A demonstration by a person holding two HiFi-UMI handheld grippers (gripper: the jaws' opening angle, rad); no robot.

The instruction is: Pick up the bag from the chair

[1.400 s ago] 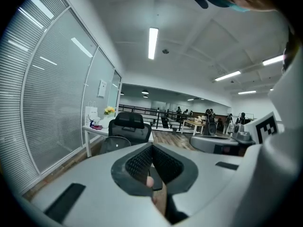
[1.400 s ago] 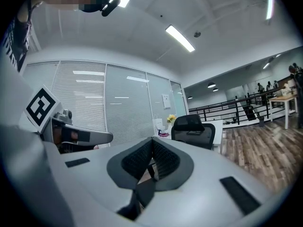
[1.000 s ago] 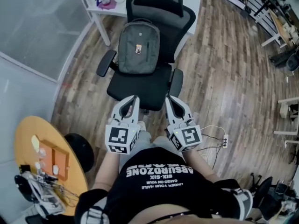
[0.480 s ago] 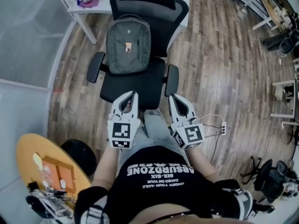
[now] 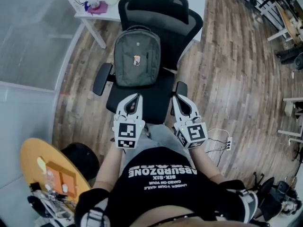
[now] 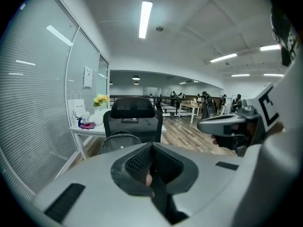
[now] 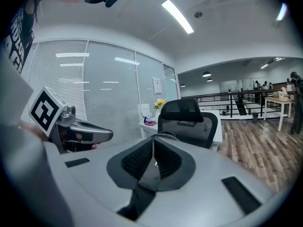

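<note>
Bag (image 5: 137, 56) was a grey backpack with a little badge on the front. It sat upright on the seat of the black office chair (image 5: 150, 103) and leaned back against the mesh backrest, right between the two armrests. Nothing was touching it.

Left tool (image 5: 134, 100) was out in front of the person, tips over the front part of the seat, just short of the bag's bottom edge but clear of it. In the left gripper view, the left tool (image 6: 151, 149) had its jaws pressed together with nothing gripped, and the top of the bag peeked over them with the headrest behind.

Right tool (image 5: 179, 100) was alongside it, about level with the left one, tips near the chair's right armrest and a bit further from the bag. The right gripper view showed the same deal: right tool (image 7: 154, 144) with its pads closed up tight, empty, and pointing at the chair.

Other stuff around:
- A white worktop (image 5: 105, 14) stood behind the chair by the glass wall, with yellow flowers (image 6: 100, 100) and a white paper bag (image 6: 75, 110) on it.
- A round orange worktop (image 5: 33, 160) was off to the person's left, with some clutter at its near edge.
- A power strip (image 5: 228, 143) lay on the wooden floor (image 5: 227, 79) to the right.
</note>
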